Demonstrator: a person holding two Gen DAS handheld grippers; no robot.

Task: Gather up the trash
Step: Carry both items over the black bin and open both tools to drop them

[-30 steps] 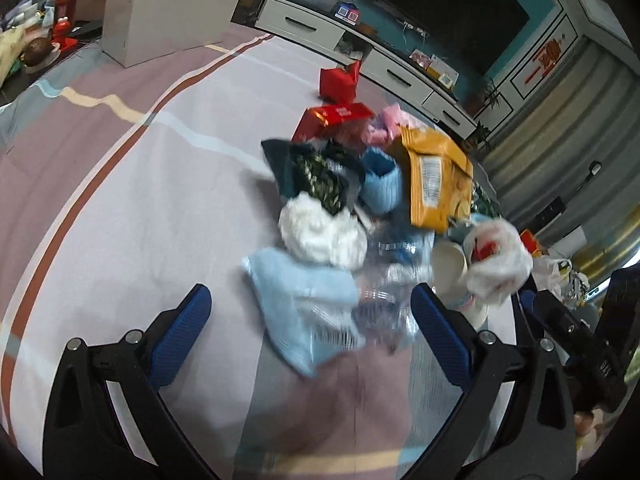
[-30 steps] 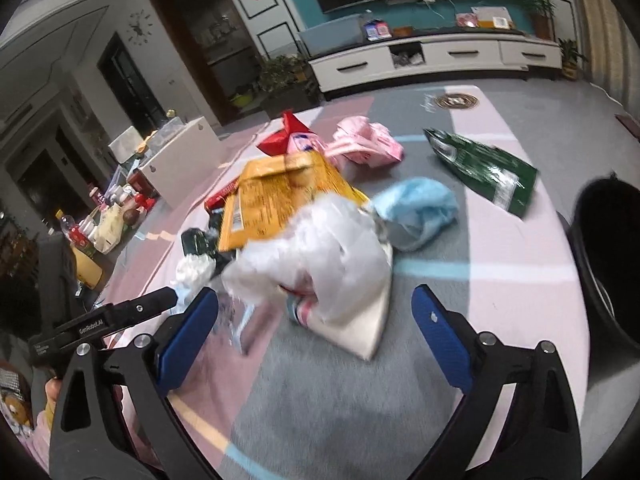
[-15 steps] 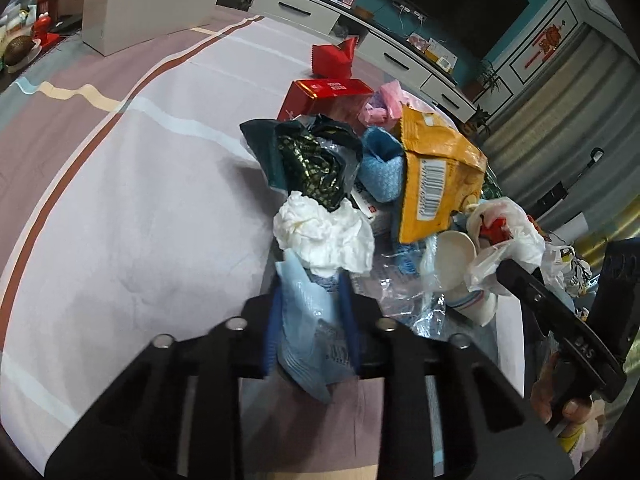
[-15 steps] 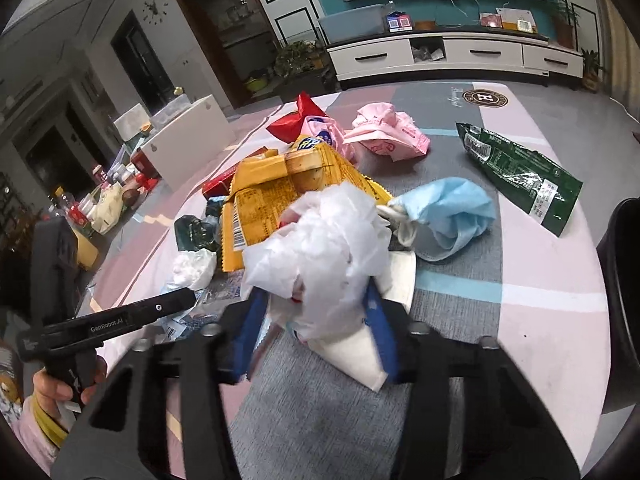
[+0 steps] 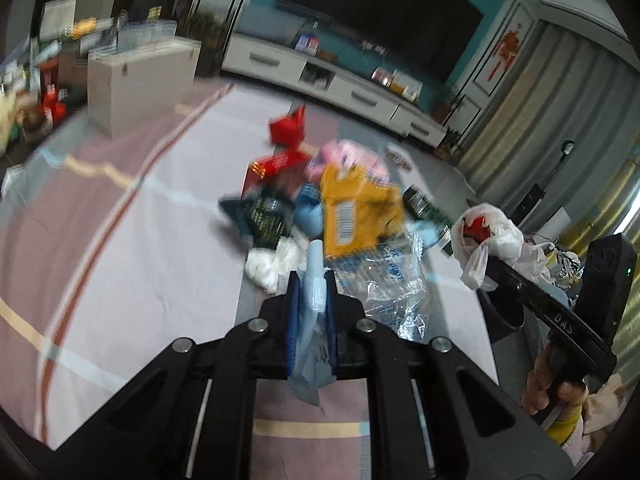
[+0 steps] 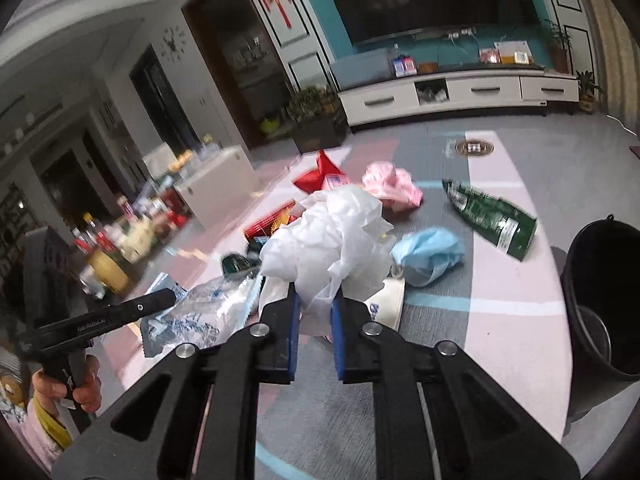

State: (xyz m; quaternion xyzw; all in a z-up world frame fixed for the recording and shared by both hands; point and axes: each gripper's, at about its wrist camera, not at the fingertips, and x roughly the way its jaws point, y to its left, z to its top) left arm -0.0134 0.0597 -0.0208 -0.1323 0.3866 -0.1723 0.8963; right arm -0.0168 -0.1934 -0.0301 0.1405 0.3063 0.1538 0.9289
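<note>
A pile of trash lies on a striped floor mat (image 5: 120,240). My left gripper (image 5: 313,292) is shut on a light blue plastic wrapper (image 5: 314,280) and holds it lifted above the mat. My right gripper (image 6: 314,304) is shut on a crumpled white plastic bag (image 6: 328,240) and holds it raised; the bag also shows in the left wrist view (image 5: 486,236). Under it sits a white paper cup (image 6: 386,300). In the pile are an orange snack bag (image 5: 352,208), a clear crinkled wrapper (image 5: 384,280), a white tissue wad (image 5: 272,264) and a blue mask (image 6: 428,256).
A black bucket (image 6: 604,300) stands at the right edge of the mat. A green packet (image 6: 494,216), pink wrapper (image 6: 392,188) and red packet (image 6: 320,172) lie farther back. A white box (image 5: 140,80) stands at the left; a TV cabinet (image 6: 460,92) lines the far wall.
Both grippers, open a second ago, closed on their items and have now lifted them: the left with the blue wrapper, the right with the white bag. Both views tilted upward.
</note>
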